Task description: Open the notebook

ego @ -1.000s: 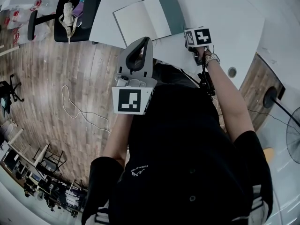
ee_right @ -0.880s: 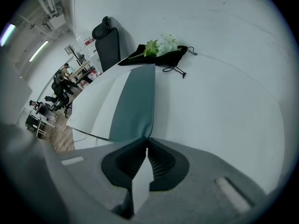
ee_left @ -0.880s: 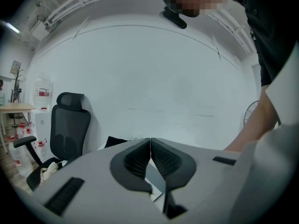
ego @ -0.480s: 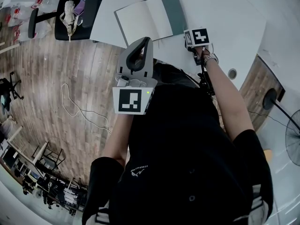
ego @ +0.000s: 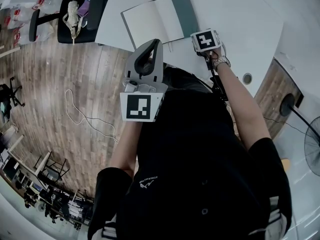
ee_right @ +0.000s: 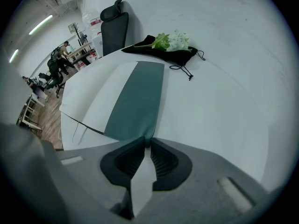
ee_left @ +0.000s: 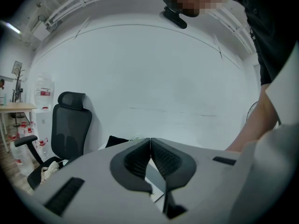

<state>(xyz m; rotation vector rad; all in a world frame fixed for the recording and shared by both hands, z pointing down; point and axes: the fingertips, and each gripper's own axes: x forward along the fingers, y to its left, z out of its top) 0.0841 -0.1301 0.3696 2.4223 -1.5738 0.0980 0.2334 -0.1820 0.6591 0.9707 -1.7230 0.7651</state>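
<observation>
Right gripper view: the notebook point(ee_right: 135, 97) lies open on the tabletop point(ee_right: 224, 101) and the grip is loosening.
The left hand-held gripper point(ee_left: 150, 139) is shut and empty, held level near the body, as it is not needed. The right hand-held gripper point(ee_right: 148, 141) is opening its jaws, with a narrow gap at the green cover's near corner, probably to release it. The notebook lies flat, pages up, with its long axis running away toward the black pouch point(ee_right: 168, 52).

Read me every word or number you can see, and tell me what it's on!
No text is readable.
White print on the person's black shirt: too small to read.
Red and white sign on the wall: too blurred.
Marker cubes: black squares only, no words.
Open notebook: blank pages.
</observation>
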